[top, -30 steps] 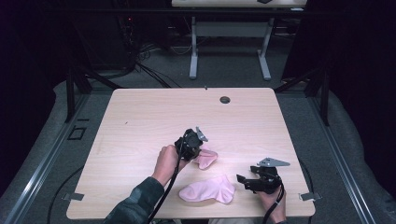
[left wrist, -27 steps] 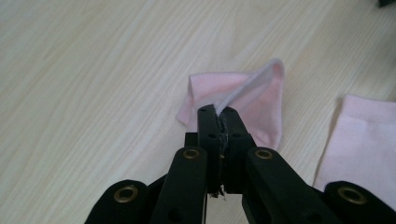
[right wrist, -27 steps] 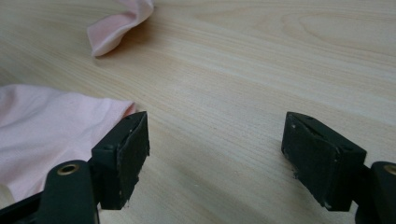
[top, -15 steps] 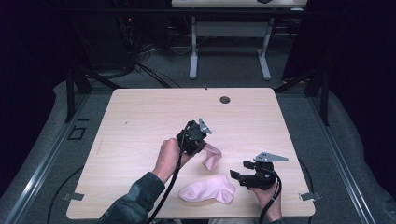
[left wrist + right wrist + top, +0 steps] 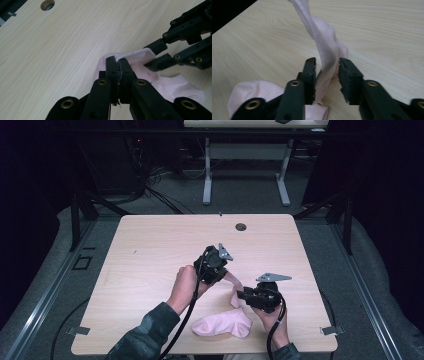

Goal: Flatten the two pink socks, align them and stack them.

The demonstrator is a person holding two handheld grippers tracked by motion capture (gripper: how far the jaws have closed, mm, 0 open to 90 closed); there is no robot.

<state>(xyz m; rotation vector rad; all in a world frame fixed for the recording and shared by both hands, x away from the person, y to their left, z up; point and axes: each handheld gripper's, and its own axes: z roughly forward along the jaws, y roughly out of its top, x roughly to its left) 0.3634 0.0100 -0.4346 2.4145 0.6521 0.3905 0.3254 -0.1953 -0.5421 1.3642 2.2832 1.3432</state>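
Your left tool [image 5: 117, 62] holds the pink sock [image 5: 235, 290] clamped at its top, so its length hangs down between your right tool's [image 5: 325, 72] narrowing, not-yet-gripping jaws, above the surface [image 5: 150, 250].

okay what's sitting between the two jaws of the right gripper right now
In the right gripper view, the raised pink sock hangs in the gap of the right gripper. The jaws have just been closing, with a gap still showing beside the cloth.
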